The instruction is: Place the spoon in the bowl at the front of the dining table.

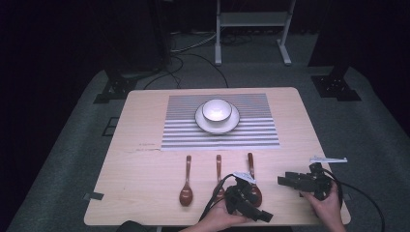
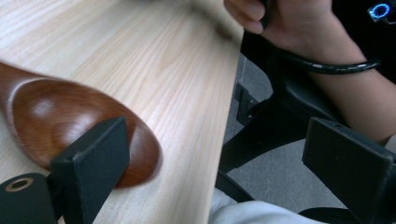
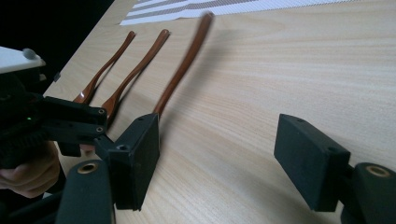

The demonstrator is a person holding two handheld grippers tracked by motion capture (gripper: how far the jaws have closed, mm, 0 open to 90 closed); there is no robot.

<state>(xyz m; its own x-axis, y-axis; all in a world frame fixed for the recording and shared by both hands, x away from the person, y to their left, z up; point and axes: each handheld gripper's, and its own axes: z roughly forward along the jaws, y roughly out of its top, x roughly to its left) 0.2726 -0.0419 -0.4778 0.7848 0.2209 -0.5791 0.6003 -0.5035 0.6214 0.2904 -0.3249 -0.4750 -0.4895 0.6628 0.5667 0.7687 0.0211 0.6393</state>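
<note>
**Spoons in a row, both grippers at the near edge**

Spoons, three of them, lie side by side on the tabletop [image 1: 145,145] between us and the striped placemat [image 1: 220,121], handles pointing toward the mat and bowls toward the near edge. We see the left spoon [image 1: 186,181] by itself, the middle spoon [image 1: 219,166] partly under our left gripper, and the right spoon [image 1: 251,166] with its bowl just under that gripper's body. On the mat, toward the far edge, a white bowl [image 1: 216,109] sits on a white plate [image 1: 231,124].

Our left gripper [image 1: 263,216] lies close to the near edge, in our left hand [image 1: 217,218]. In the left gripper view its jaws stand wide apart and hold nothing; one jaw is over the rim of a spoon's brown bowl [image 2: 70,126], the other hangs past the table's edge.

Our right gripper [image 1: 285,181] is near the near right corner, in our right hand [image 1: 329,205], aimed across the table toward the left gripper. Its jaws are likewise spread and empty over bare wood. A small white strip [image 1: 329,159] lies just beyond it.
</note>
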